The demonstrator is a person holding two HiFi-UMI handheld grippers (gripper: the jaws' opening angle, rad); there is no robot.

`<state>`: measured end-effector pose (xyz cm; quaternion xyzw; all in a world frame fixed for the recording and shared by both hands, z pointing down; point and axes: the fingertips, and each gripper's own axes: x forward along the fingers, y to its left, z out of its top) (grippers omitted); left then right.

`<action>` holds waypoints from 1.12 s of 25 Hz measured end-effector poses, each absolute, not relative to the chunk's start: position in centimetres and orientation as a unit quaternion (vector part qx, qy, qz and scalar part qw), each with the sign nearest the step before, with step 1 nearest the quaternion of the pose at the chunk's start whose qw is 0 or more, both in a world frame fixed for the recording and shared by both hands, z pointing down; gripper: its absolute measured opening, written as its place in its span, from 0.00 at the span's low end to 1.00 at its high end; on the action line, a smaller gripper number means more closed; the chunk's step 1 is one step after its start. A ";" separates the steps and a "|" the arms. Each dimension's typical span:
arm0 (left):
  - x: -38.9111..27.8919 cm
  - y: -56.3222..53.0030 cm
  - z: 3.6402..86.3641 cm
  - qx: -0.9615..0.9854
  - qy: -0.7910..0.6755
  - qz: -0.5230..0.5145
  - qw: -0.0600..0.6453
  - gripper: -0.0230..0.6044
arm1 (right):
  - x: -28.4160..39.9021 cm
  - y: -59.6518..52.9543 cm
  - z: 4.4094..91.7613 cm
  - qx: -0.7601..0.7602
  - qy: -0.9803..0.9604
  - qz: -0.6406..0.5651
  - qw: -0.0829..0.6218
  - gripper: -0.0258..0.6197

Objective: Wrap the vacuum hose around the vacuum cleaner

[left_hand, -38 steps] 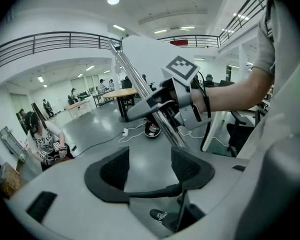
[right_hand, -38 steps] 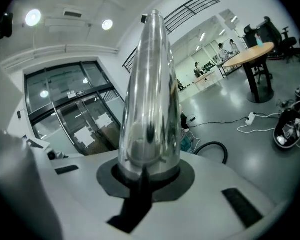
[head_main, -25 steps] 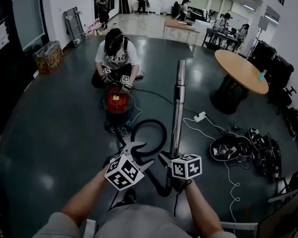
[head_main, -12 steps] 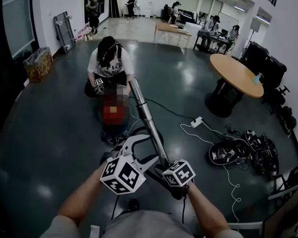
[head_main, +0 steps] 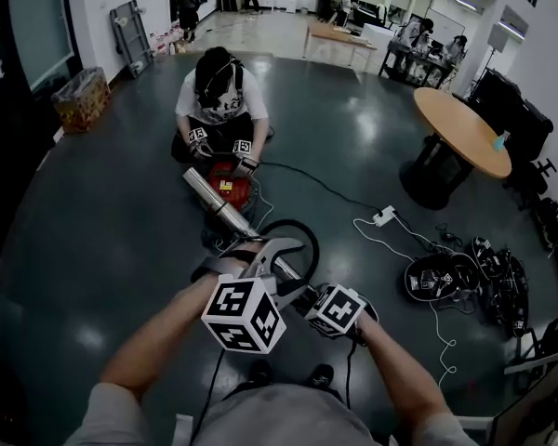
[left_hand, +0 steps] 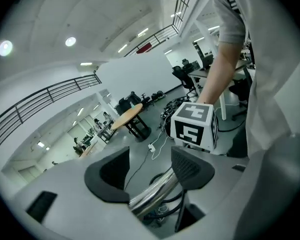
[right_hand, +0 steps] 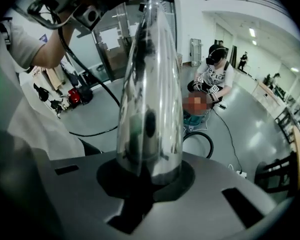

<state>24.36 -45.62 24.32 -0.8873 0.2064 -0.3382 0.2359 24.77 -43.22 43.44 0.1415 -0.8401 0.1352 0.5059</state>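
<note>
A chrome vacuum tube (head_main: 225,210) slants up and to the left from my hands toward the red vacuum cleaner (head_main: 225,182) on the floor. My right gripper (head_main: 305,293) is shut on the tube's lower end; in the right gripper view the tube (right_hand: 150,84) rises straight out of my right gripper (right_hand: 150,176). My left gripper (head_main: 260,252) straddles the tube farther up. In the left gripper view its pads stand wide apart at my left gripper (left_hand: 152,171), and the tube (left_hand: 152,196) runs between them beside the right pad. The black hose (head_main: 302,233) loops on the floor behind my hands.
Another person (head_main: 219,100) crouches behind the vacuum cleaner with two grippers on it. A white power strip (head_main: 383,217) and cables trail to the right, toward a heap of black gear (head_main: 465,277). A round wooden table (head_main: 460,128) stands at the right, a box (head_main: 79,98) at the left wall.
The tube has swung from near upright down to the left, its tip now close to the vacuum cleaner. Both grippers rolled with it; the left one rose, the right one sank.
</note>
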 end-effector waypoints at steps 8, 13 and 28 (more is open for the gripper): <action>23.7 -43.6 28.4 -0.880 0.144 -0.427 0.151 0.46 | 25.8 -41.9 44.9 0.041 -0.825 0.070 0.559 0.11; 24.5 -41.8 31.4 -0.850 0.102 -0.500 0.129 0.46 | 27.8 -40.8 45.1 -0.006 -0.809 0.035 0.587 0.11; 29.3 -38.0 39.6 -0.818 0.047 -0.569 0.070 0.46 | 31.0 -38.4 45.3 -0.115 -0.755 -0.090 0.640 0.11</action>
